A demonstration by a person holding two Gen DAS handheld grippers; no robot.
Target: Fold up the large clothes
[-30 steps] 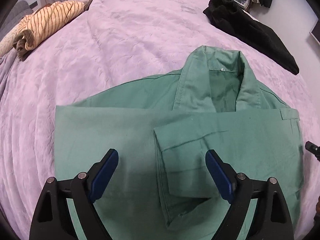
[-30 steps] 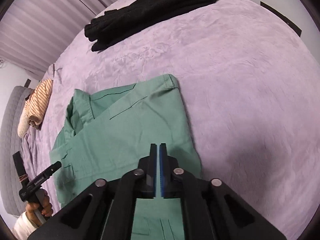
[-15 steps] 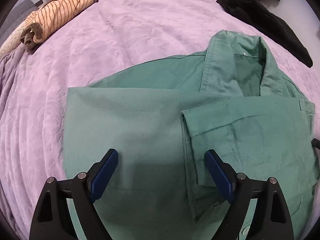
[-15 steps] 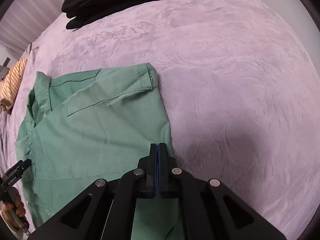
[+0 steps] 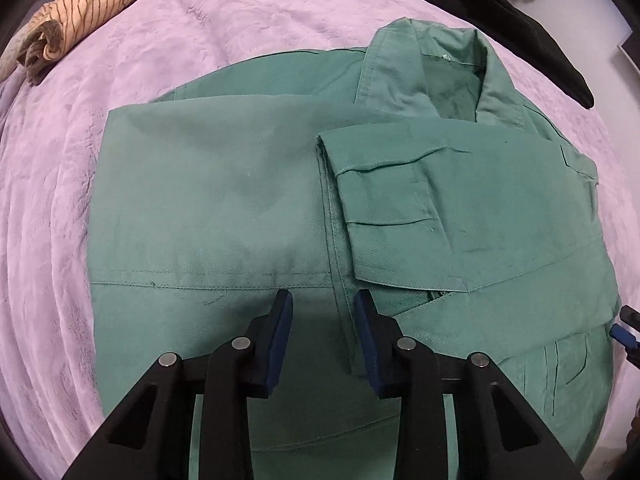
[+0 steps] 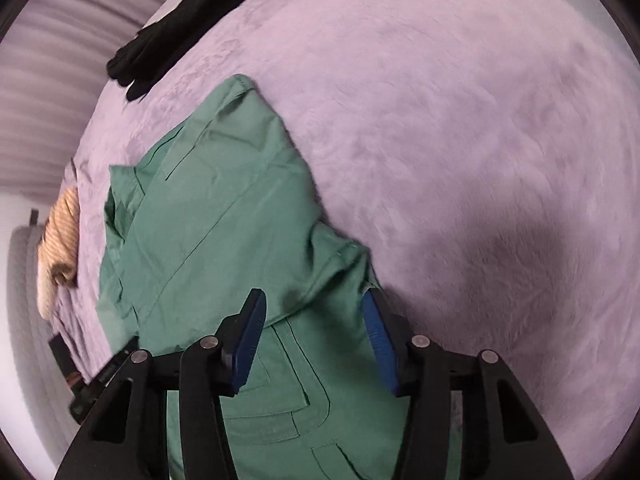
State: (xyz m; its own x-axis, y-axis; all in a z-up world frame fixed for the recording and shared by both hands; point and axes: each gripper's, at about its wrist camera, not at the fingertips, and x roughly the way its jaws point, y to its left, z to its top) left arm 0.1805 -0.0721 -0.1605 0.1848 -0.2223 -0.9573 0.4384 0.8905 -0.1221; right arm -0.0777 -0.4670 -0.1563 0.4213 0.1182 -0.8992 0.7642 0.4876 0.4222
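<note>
A green jacket (image 5: 224, 200) lies on the lilac bed, collar (image 5: 432, 68) at the far side, both sleeves folded across its body; the cuff (image 5: 384, 216) of one lies on top. My left gripper (image 5: 324, 300) is low over the jacket's near middle, jaws partly open with nothing between them, straddling a fold edge. In the right wrist view the jacket (image 6: 224, 216) runs away to the upper left. My right gripper (image 6: 312, 304) is open over its right edge, and a raised fold of cloth lies between the pads.
The lilac blanket (image 5: 260, 12) covers the bed (image 6: 460, 120). A striped beige garment (image 5: 80, 4) lies at the far left, also in the right wrist view (image 6: 60, 236). Black clothing (image 5: 500, 12) lies at the far right, and in the right wrist view (image 6: 176, 36).
My left gripper has moved closer to the jacket and its jaws have narrowed. My right gripper has gone from shut to open and has turned to the right edge of the jacket.
</note>
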